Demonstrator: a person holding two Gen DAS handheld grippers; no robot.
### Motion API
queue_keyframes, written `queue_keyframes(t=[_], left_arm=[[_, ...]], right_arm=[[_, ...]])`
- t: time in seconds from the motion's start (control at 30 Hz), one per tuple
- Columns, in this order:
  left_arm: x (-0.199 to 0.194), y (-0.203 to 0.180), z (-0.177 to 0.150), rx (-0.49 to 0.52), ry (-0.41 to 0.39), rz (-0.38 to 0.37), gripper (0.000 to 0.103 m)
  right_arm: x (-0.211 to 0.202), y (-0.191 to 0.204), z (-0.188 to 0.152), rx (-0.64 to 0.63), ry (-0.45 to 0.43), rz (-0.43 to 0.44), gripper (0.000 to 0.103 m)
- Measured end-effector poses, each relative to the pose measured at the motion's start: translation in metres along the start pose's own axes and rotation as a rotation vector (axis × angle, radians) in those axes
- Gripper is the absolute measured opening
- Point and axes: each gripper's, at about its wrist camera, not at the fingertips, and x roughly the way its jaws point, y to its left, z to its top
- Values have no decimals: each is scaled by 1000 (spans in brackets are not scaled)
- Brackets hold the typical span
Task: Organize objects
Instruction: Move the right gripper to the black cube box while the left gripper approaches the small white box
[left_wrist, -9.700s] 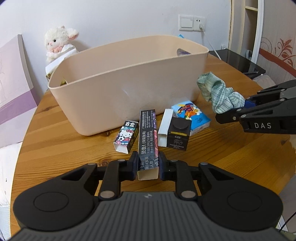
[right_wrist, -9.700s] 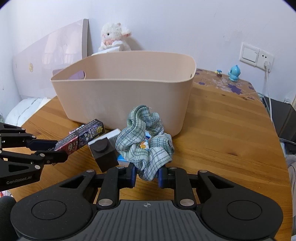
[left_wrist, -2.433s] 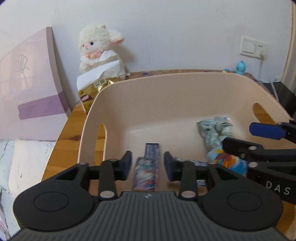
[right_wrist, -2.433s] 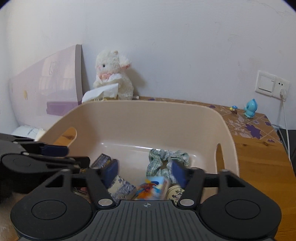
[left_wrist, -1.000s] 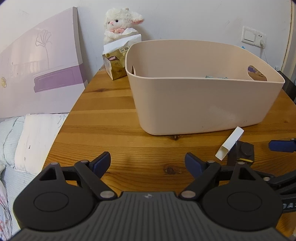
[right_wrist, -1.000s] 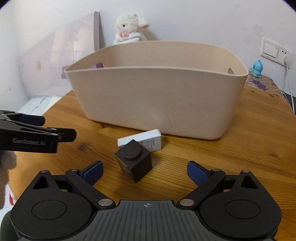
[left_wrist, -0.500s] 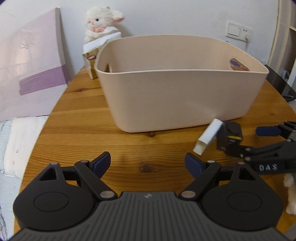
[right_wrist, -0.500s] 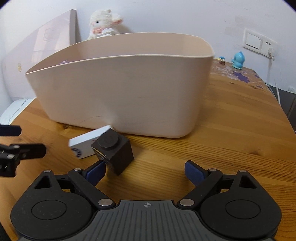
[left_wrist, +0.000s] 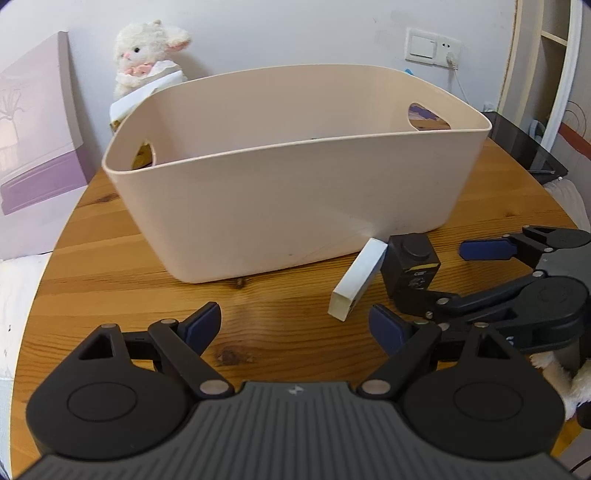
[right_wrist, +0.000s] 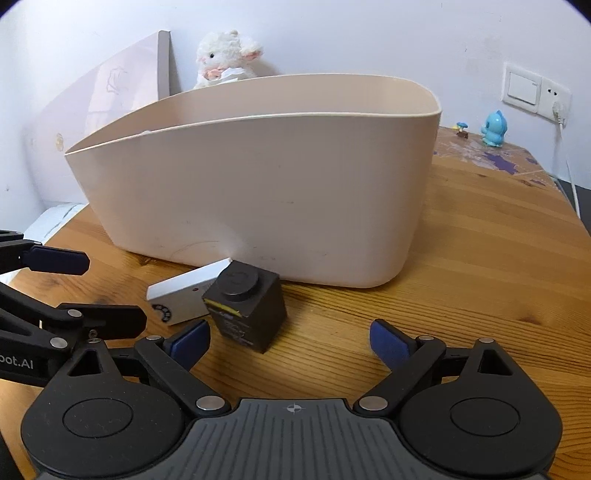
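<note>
Sitting on the wooden table (right_wrist: 498, 236): one beige tub (right_wrist: 258, 184), then two grippers, left gripper (left_wrist: 295, 326) and right gripper (right_wrist: 290, 341), both spread wide, empty. One white box (right_wrist: 181, 291), one black cube (right_wrist: 247, 304) touching, at 11 o'clock of the right one.

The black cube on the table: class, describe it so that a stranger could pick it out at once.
Find the big beige tub on the wooden table. Two small things lie at the foot of its near wall. The black cube is the dark one with a round raised disc on top and a yellow stripe, touching the flat white box.
</note>
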Motion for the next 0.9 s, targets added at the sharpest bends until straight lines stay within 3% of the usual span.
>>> queue_keyframes(t=[0.3, 0.43, 0.63, 0.8, 0.9], left_arm=[[24, -12, 10, 47, 26, -23, 88], [33, -14, 14, 33, 20, -41, 87], [47, -16, 14, 25, 34, -7, 68], [45, -12, 14, 4, 23, -2, 40], [43, -9, 12, 1, 20, 1, 38]], right_arm=[[-8, -12, -8, -41, 45, -133, 101], [-10, -24, -7, -22, 55, -137, 103], [-7, -24, -5, -28, 55, -138, 103], [-5, -22, -3, -35, 59, -126, 103], [-5, -14, -4, -52, 58, -109, 103]])
